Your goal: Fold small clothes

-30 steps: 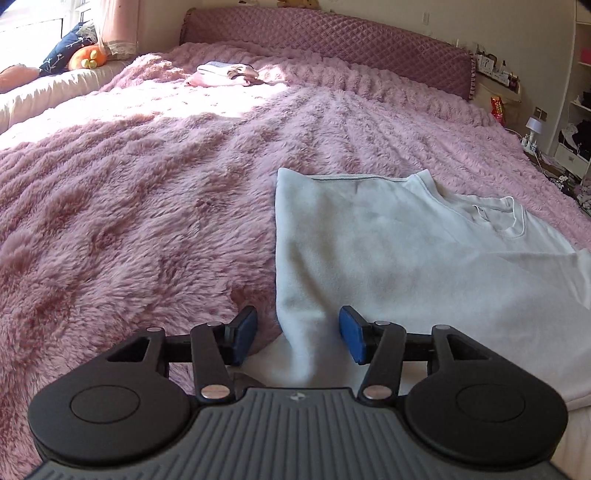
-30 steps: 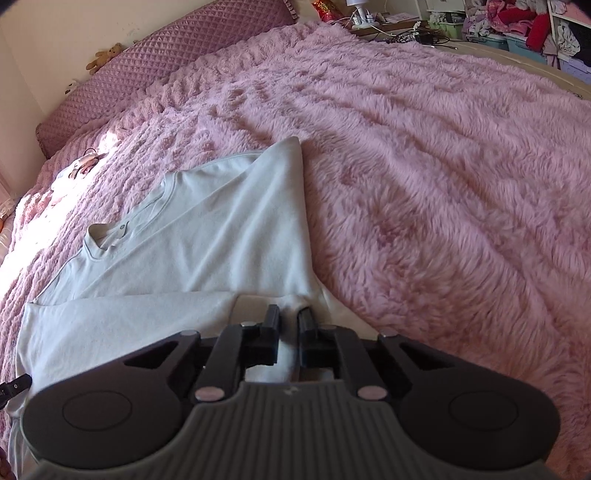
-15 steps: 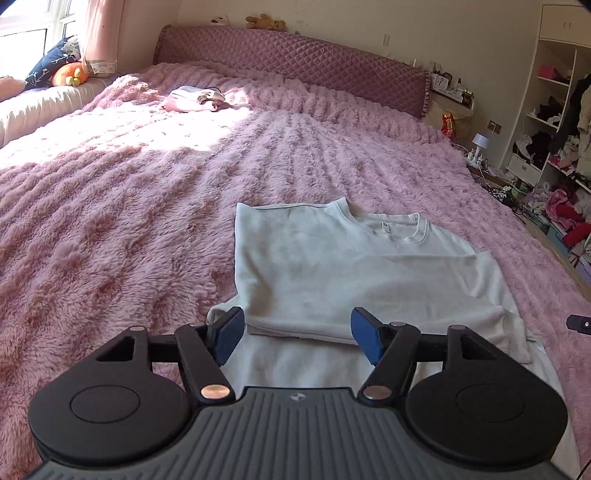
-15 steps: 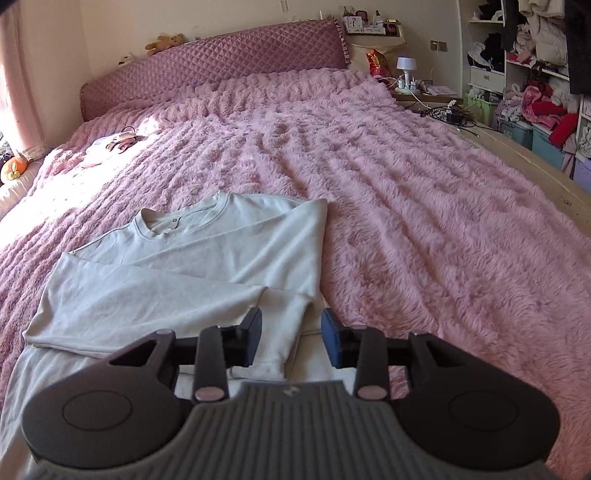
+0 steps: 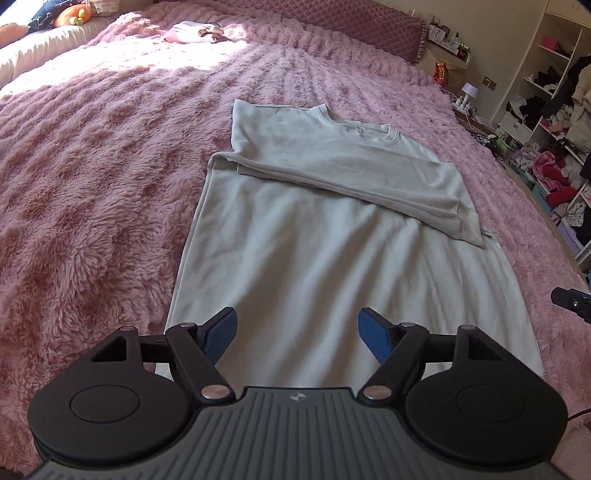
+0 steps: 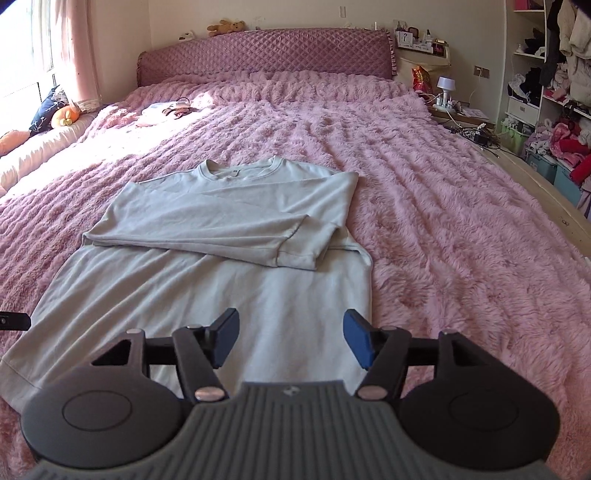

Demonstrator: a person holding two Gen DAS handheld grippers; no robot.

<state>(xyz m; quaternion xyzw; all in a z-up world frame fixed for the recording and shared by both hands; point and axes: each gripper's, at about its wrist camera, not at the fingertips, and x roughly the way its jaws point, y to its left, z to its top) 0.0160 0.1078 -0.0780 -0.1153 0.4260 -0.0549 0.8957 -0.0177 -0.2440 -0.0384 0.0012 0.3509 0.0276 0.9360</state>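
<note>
Pink blanket (image 6: 443, 229) bears sweatshirt (image 6: 221, 280) (sleeves folded); both tools (image 5: 298, 334) (image 6: 290, 341) gape empty.

shirt (image 6: 207, 295): soft matt knit cloth, lightly creased | blanket (image 6: 461, 240): shaggy pink plush | headboard (image 6: 266, 51): quilted fabric | left gripper (image 5: 298, 334): matt black plastic, blue pads

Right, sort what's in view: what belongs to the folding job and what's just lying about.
Job:
- pale sweatshirt, sleeves folded across the chest
- left claw, open
- right claw, open

Lying about:
- pink blanket
- small clothes pile near the headboard
- teddy bear
- lamp
- orange plush
</note>
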